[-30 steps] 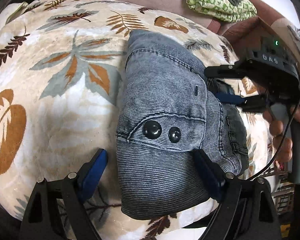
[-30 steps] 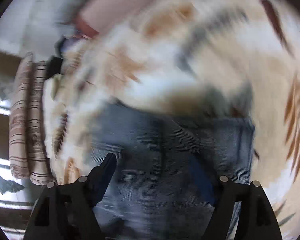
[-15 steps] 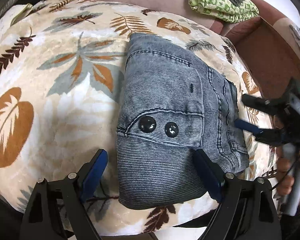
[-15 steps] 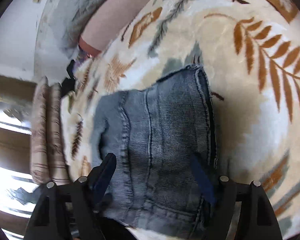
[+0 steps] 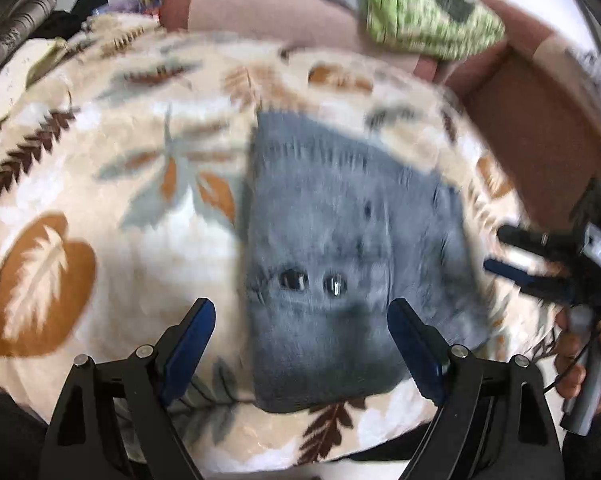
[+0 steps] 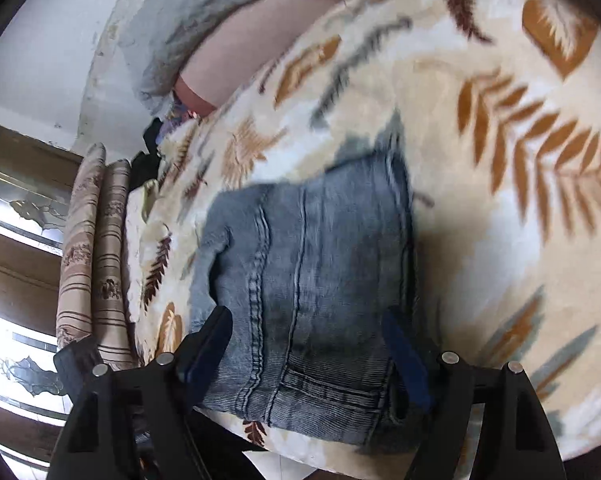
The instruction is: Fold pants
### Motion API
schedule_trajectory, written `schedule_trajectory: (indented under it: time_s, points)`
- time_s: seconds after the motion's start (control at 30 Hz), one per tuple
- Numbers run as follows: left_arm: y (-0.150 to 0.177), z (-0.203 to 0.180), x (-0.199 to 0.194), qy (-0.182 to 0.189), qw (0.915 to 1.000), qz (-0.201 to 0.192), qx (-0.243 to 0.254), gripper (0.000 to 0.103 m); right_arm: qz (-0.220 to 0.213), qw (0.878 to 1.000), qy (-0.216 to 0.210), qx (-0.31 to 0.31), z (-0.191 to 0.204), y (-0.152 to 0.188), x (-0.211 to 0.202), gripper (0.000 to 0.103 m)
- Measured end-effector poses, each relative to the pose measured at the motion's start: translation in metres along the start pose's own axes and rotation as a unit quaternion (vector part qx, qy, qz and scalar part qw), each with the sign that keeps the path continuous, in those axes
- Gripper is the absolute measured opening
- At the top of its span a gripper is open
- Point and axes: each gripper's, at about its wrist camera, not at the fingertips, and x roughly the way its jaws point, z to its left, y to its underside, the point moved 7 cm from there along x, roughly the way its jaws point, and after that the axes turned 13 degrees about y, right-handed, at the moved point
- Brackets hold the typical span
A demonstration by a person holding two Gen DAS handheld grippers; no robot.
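Left wrist view, folded pants (image 5: 340,224) near blanket (image 5: 100,208) front edge, bare blanket leftward.

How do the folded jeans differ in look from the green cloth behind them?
The folded jeans are grey-blue denim with two dark buttons; the green cloth is bright green and patterned. The jeans lie flat on the leaf-print blanket; the cloth lies crumpled beyond it. Neither is held.

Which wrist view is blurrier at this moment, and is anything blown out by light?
Left wrist view: heavy motion smear over the folded grey-blue denim pants and the cream leaf-print blanket, though the left gripper stays crisp. Right wrist view: sharper, denim seams readable, mild smear on the blanket; the bright window at lower left is blown out.
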Motion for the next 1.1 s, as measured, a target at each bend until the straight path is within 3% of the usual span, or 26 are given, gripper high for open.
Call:
schedule_trajectory:
  time_s: [0.13, 0.3, 0.43, 0.57, 0.77, 0.9, 1.1]
  points:
    - [-0.024, 0.023, -0.01, 0.019, 0.9988, -0.016, -0.042, 0.089, 0.005, 0.998, 0.035, 0.045, -0.042, -0.007, -0.007, 0.08]
    - [-0.043, 0.034, 0.018, 0.054, 0.9966, 0.015, -0.061, 0.089, 0.034, 0.998, -0.015, 0.044, -0.036, -0.01, 0.006, 0.08]
    - [-0.045, 0.025, 0.043, 0.087, 0.9936, 0.039, -0.059, 0.089, 0.055, 0.997, -0.022, 0.039, -0.035, -0.015, 0.03, 0.08]
    - [-0.038, 0.027, 0.061, 0.071, 0.9934, 0.061, -0.067, 0.089, 0.065, 0.996, -0.034, 0.047, -0.038, -0.013, 0.046, 0.08]
    - [-0.035, 0.022, 0.065, 0.026, 0.9981, 0.049, -0.028, 0.088, 0.056, 0.998, -0.037, 0.019, -0.025, 0.0, 0.038, 0.079]
    - [-0.036, 0.019, 0.068, 0.01, 0.9986, 0.052, -0.007, 0.079, 0.057, 0.997, -0.039, 0.046, -0.034, 0.0, 0.048, 0.08]
    - [-0.035, 0.017, 0.07, 0.006, 0.9986, 0.053, -0.001, 0.073, 0.047, 0.998, -0.027, 0.015, -0.028, 0.003, 0.05, 0.082]
